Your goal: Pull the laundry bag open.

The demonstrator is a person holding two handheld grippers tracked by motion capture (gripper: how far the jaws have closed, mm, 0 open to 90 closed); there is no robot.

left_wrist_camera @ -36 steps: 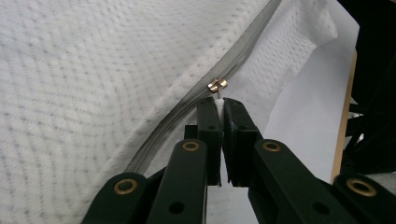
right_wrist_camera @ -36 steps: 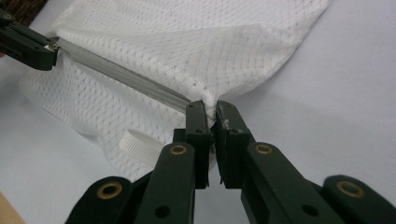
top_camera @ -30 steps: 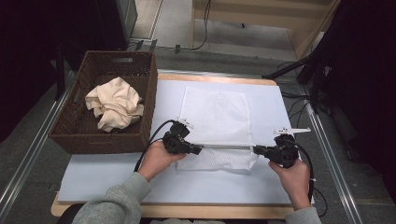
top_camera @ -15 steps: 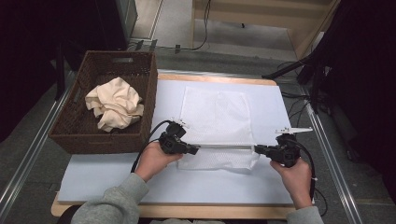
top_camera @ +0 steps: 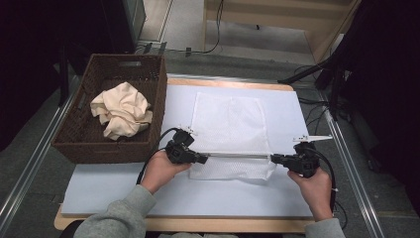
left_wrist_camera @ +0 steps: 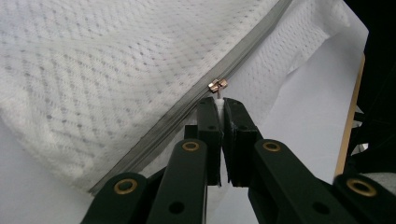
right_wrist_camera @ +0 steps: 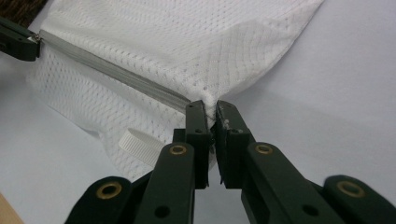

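A white mesh bag (top_camera: 228,124) lies flat on the white mat, its grey zipper (top_camera: 237,155) stretched taut along the near side. My left gripper (top_camera: 204,159) holds the zipper's left end. In the left gripper view that gripper (left_wrist_camera: 221,105) is shut on the pull tab just below the coppery slider (left_wrist_camera: 217,85). My right gripper (top_camera: 274,158) is at the zipper's right end. In the right gripper view it (right_wrist_camera: 211,108) is shut on the bag's corner (right_wrist_camera: 208,95), where the zipper (right_wrist_camera: 112,72) ends. The left gripper (right_wrist_camera: 18,42) shows far off there.
A dark wicker basket (top_camera: 74,144) stands at the left of the table with a crumpled cream cloth (top_camera: 121,109) inside. The white mat (top_camera: 124,188) covers the tabletop. A white ribbed loop (right_wrist_camera: 137,144) hangs from the bag near my right gripper. Cables run behind the table.
My left gripper has slid a little to the left along the zipper line with the pull in it. The right gripper has stayed almost still.
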